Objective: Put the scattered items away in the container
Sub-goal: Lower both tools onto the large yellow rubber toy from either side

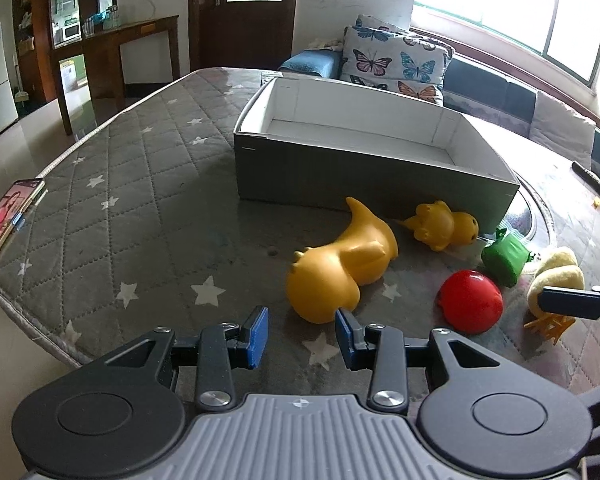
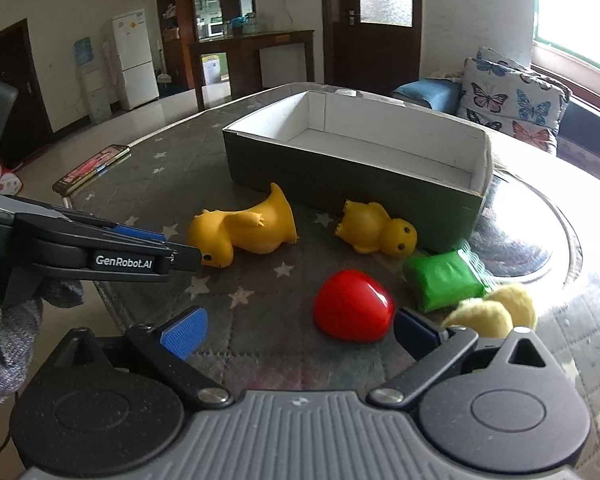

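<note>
Hovering open and empty, left gripper [image 1: 302, 336] and right gripper [image 2: 300, 330] risk nudging the glossy red rounded plastic toy [image 2: 354, 306] away from the grey cardboard box [image 2: 352, 184].

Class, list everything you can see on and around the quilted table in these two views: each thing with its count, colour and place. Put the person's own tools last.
Box: one, grey outside, white inside, nothing visible in it, mid-table.
Large duck toy: one, yellow, on its side before the box.
Small duck toy: one, yellow, lying close to the box's front wall.
Packet: one, green, near the box's right corner.
Red toy: one, rounded, nearest the right claw.
Plush chick: one, pale yellow, orange feet, right of the red toy.
Phone: one, screen lit, at the table's left edge.
Butterfly cushions: two, on the sofa behind.
Left claw: blue pads, open, holding nothing.
Right claw: blue pads, open wide, holding nothing.
</note>
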`<action>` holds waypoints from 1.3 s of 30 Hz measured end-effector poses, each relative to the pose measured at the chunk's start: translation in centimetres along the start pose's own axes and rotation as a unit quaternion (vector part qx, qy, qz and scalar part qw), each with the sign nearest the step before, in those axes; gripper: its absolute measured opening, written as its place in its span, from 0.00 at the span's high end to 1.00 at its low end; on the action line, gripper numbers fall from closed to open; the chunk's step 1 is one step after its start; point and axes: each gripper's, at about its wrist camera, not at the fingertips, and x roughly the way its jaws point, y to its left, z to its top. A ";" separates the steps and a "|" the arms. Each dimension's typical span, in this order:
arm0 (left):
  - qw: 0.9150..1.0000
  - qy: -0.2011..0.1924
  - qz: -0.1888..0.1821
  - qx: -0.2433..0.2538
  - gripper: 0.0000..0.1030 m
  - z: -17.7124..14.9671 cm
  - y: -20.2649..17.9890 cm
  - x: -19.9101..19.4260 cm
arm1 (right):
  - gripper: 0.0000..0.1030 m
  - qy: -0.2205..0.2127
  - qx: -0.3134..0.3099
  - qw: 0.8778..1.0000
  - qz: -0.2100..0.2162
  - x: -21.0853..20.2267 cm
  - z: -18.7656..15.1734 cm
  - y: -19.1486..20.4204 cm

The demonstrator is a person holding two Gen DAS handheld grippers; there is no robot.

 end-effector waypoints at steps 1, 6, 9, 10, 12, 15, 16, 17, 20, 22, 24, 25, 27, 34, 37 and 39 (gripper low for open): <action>1.000 0.001 -0.001 -0.001 0.61 0.1 0.1 0.1 | 0.05 0.001 -0.005 1.000 0.002 0.5 0.3 -0.6; 1.000 0.006 -0.017 -0.005 0.61 0.4 0.4 0.4 | 0.06 0.002 -0.026 1.000 0.008 2.4 1.9 -3.8; 1.000 0.008 -0.020 -0.007 0.61 0.6 0.7 0.6 | 0.08 0.006 -0.037 0.999 0.018 4.0 3.4 -7.3; 1.000 0.008 -0.020 -0.007 0.61 0.7 0.8 0.7 | 0.08 0.007 -0.041 0.999 0.021 4.7 4.0 -8.7; 1.000 0.009 -0.019 -0.010 0.61 0.9 1.1 0.9 | 0.10 0.007 -0.047 0.999 0.027 6.2 5.3 -11.7; 1.000 0.012 -0.014 -0.015 0.61 1.3 1.7 1.2 | 0.11 0.008 -0.046 0.998 0.033 7.4 6.5 -13.0; 1.000 0.013 -0.012 -0.016 0.61 1.4 1.9 1.3 | 0.11 0.009 -0.047 0.998 0.037 8.2 7.2 -14.6; 1.000 0.013 -0.009 -0.018 0.61 1.6 2.1 1.4 | 0.12 0.010 -0.048 0.998 0.041 9.1 8.0 -16.6; 1.000 0.014 -0.007 -0.025 0.62 2.0 2.8 1.8 | 0.13 0.012 -0.049 0.998 0.047 10.6 9.5 -19.1; 0.999 0.014 -0.008 -0.029 0.62 2.3 3.3 2.0 | 0.13 0.013 -0.050 0.997 0.051 11.8 10.6 -21.1; 0.999 0.014 -0.013 -0.032 0.62 2.7 3.6 2.2 | 0.13 0.014 -0.052 0.997 0.053 13.1 11.5 -22.6; 0.999 0.014 -0.019 -0.034 0.62 2.8 3.8 2.3 | 0.13 0.015 -0.054 0.997 0.055 14.2 12.4 -24.7; 0.999 0.014 -0.034 -0.037 0.62 3.1 4.0 2.4 | 0.13 0.019 -0.054 0.997 0.060 15.6 13.2 -26.9; 0.997 0.012 -0.061 -0.038 0.62 4.1 4.5 3.0 | 0.14 0.024 -0.064 0.994 0.081 19.6 15.7 -32.0; 0.997 0.015 -0.072 -0.036 0.62 4.5 4.7 3.3 | 0.16 0.026 -0.066 0.993 0.090 21.5 16.7 -34.6; 0.996 0.017 -0.079 -0.036 0.62 4.7 4.9 3.5 | 0.18 0.029 -0.066 0.993 0.097 22.7 17.3 -36.8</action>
